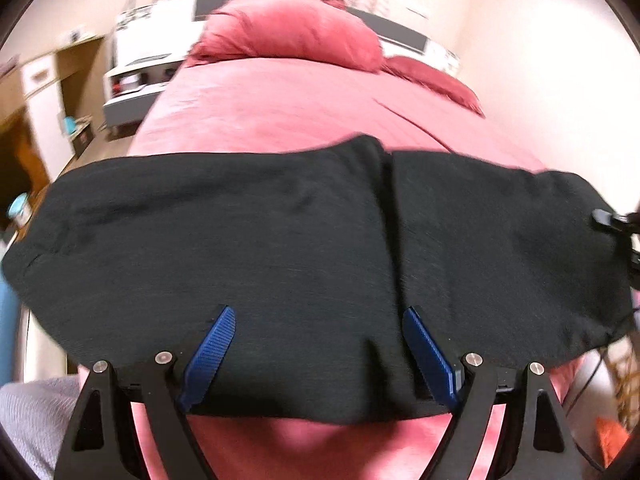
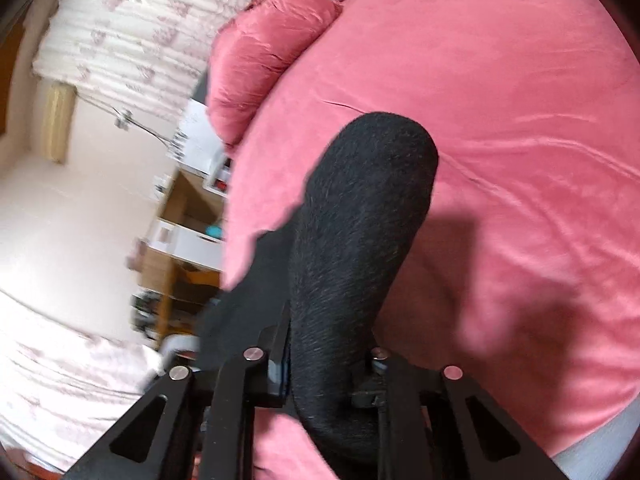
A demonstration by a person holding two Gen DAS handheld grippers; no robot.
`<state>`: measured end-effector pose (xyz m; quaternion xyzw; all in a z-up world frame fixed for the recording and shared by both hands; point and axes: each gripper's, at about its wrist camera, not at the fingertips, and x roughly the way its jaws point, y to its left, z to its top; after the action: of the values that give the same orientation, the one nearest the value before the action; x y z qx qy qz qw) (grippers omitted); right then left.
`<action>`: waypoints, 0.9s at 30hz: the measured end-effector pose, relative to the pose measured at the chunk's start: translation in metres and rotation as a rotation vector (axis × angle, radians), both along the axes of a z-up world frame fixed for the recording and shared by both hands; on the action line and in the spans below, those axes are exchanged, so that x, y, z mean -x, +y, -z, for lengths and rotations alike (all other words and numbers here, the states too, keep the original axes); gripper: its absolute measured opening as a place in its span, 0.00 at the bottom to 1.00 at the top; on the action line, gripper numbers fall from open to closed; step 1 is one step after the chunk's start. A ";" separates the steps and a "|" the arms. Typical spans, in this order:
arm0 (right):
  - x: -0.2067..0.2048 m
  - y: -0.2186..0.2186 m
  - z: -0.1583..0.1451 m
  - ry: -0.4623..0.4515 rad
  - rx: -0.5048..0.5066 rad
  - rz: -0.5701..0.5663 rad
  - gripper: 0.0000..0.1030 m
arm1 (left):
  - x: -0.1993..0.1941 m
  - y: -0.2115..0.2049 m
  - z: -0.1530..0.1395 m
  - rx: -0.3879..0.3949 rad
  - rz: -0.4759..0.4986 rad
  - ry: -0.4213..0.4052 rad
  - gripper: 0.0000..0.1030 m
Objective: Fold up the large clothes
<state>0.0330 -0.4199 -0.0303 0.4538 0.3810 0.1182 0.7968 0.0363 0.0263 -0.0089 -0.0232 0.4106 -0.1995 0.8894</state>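
Observation:
A large black garment (image 1: 280,240) lies spread crosswise over the near part of a pink bed (image 1: 280,100). My left gripper (image 1: 318,312) stands open above its near edge. The blue pads (image 1: 216,344) are wide apart and the cloth passes under them without being pinched. At the garment's right end the tip of my right gripper (image 1: 612,220) shows. In the right wrist view that gripper (image 2: 328,352) is shut on a bunched fold of the black garment (image 2: 368,200), lifted above the pink bed (image 2: 520,100). The cloth hides its fingertips.
Pink pillows (image 1: 288,28) are piled at the head of the bed. A white bedside unit (image 1: 136,76) and wooden shelves (image 1: 52,92) stand along the bed's left side. Patterned curtains (image 2: 120,32) hang behind. A grey cloth (image 1: 32,420) lies at the near left corner.

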 end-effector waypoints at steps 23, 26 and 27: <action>-0.127 0.226 -0.108 0.054 -0.174 -0.122 0.18 | -0.031 0.144 0.000 0.217 -0.340 -0.003 0.82; -0.150 0.267 -0.100 0.082 -0.149 -0.177 0.18 | -0.028 0.151 -0.003 0.232 -0.321 0.002 0.81; -0.156 0.280 -0.096 0.091 -0.139 -0.194 0.18 | -0.027 0.154 -0.006 0.241 -0.317 -0.006 0.81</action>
<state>0.1893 -0.1396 0.0652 0.4739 0.4498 0.2001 0.7301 0.0628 0.1802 -0.0032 -0.1934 0.3721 -0.1047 0.9017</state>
